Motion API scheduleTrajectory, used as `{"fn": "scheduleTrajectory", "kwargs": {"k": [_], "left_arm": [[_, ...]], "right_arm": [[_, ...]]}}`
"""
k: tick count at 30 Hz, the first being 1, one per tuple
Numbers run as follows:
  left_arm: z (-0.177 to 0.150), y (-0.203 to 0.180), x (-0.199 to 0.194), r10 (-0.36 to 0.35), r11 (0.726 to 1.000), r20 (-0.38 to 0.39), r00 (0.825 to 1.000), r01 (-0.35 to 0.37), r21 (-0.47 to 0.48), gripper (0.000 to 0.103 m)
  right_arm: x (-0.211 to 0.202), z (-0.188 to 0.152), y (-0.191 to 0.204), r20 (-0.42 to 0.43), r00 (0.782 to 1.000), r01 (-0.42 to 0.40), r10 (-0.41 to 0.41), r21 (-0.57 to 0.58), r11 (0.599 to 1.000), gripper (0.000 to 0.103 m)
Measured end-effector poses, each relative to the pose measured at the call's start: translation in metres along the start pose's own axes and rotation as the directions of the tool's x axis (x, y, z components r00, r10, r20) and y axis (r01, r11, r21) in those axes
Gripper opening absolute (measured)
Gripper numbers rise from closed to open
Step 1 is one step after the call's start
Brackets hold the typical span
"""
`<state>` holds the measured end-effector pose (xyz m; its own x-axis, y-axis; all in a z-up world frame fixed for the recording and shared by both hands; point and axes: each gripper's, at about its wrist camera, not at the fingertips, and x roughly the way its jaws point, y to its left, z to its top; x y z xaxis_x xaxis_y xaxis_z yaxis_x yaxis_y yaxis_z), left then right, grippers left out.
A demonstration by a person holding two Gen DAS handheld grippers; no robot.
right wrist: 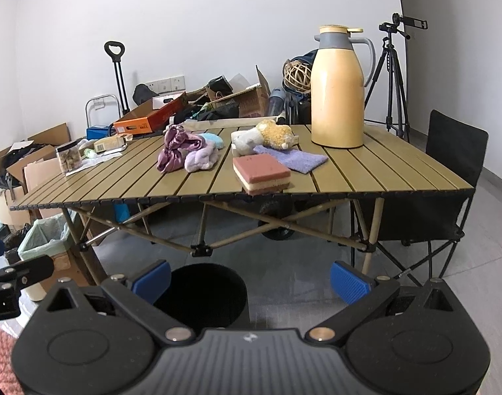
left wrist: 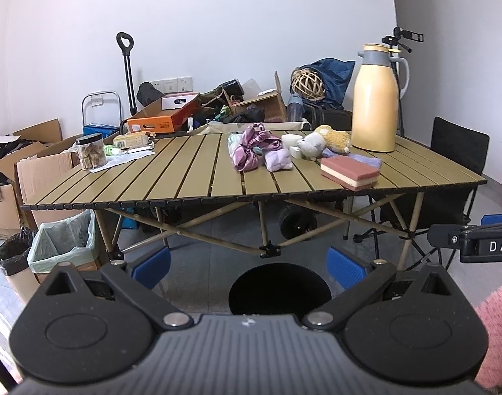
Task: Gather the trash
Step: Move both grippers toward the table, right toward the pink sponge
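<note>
Both grippers hang low in front of the slatted folding table [left wrist: 185, 177] [right wrist: 382, 171], away from everything on it. My left gripper [left wrist: 249, 268] is open with nothing between its blue pads, and so is my right gripper [right wrist: 251, 279]. A black round bin [left wrist: 279, 288] [right wrist: 201, 296] stands on the floor just ahead of them. On the table lie a pink layered sponge [left wrist: 349, 172] [right wrist: 261, 172], purple cloths [left wrist: 251, 151] [right wrist: 181, 153], a plush toy [left wrist: 323, 141] [right wrist: 264, 136], a lilac rag [right wrist: 292, 158], a snack jar [left wrist: 91, 151] [right wrist: 69, 158] and papers with a small box [left wrist: 132, 141].
A tall yellow thermos [left wrist: 376, 98] [right wrist: 338, 89] stands at the table's far right. A green-lined bin [left wrist: 65, 243] [right wrist: 43, 238] and cardboard boxes [left wrist: 37, 171] sit left of the table. A black folding chair [right wrist: 448, 171] and a tripod [right wrist: 392, 75] are to the right.
</note>
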<state>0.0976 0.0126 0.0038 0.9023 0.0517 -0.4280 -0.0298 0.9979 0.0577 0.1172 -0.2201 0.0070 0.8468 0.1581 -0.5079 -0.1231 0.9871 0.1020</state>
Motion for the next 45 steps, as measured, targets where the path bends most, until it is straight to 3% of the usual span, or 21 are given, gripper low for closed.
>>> {"fn": "scheduleTrajectory", "kwargs": {"k": [14, 35, 45], "left_arm": [[0.033, 0.013, 0.062, 0.071, 0.997, 0.029, 0.997, -0.07, -0.026, 0.103], [0.078, 0.009, 0.169, 0.055, 0.998, 0.034, 0.998, -0.054, -0.039, 0.103], [0.093, 0.012, 0.21, 0.079, 0.995, 0.028, 0.996, -0.077, -0.063, 0.103]], "right_arm": [[0.07, 0.034, -0.003, 0.031, 0.999, -0.011, 0.011, 0.002, 1.0, 0.103], [0.183, 0.086, -0.017, 0.081, 0.997, 0.016, -0.015, -0.006, 1.0, 0.103], [0.241, 0.089, -0.016, 0.107, 0.994, -0.007, 0.01, -0.03, 1.0, 0.103]]}}
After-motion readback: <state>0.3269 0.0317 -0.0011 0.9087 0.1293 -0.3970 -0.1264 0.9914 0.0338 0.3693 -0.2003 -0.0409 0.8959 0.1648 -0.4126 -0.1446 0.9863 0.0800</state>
